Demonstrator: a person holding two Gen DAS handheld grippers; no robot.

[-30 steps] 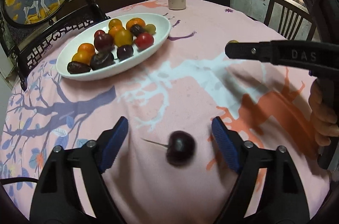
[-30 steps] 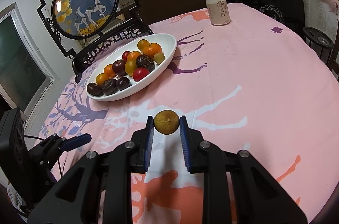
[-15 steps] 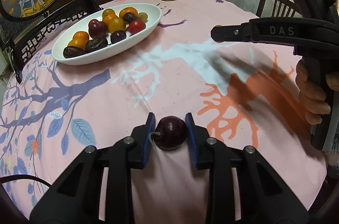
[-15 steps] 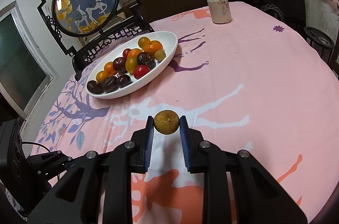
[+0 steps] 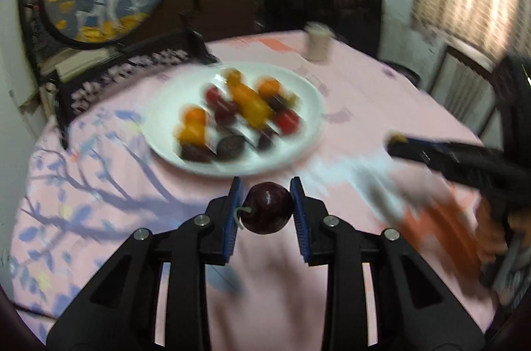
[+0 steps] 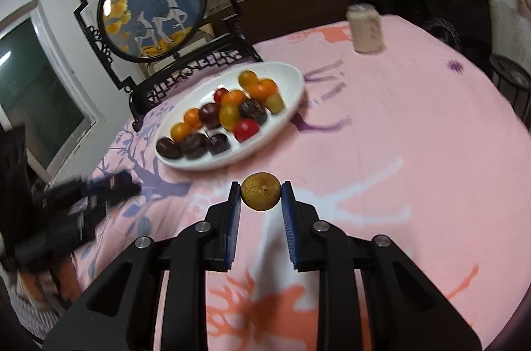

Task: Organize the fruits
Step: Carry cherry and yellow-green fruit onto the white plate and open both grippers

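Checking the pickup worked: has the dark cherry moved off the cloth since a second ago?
Yes. The cherry, pinched in the left claw, has risen off the tablecloth and come closer to the white plate.

Pale drinks can [image 6: 365,27] upright at far side of pink tablecloth [image 6: 415,135], w/ round deer screen [image 6: 154,7] behind.

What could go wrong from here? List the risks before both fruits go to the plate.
1. The dark cherry is round and pinched only at its sides by the left gripper; it may slip.
2. The white plate is already crowded, so a dropped fruit could roll off.
3. Both grippers heading to one plate might collide; the right gripper holds a yellow-brown fruit.
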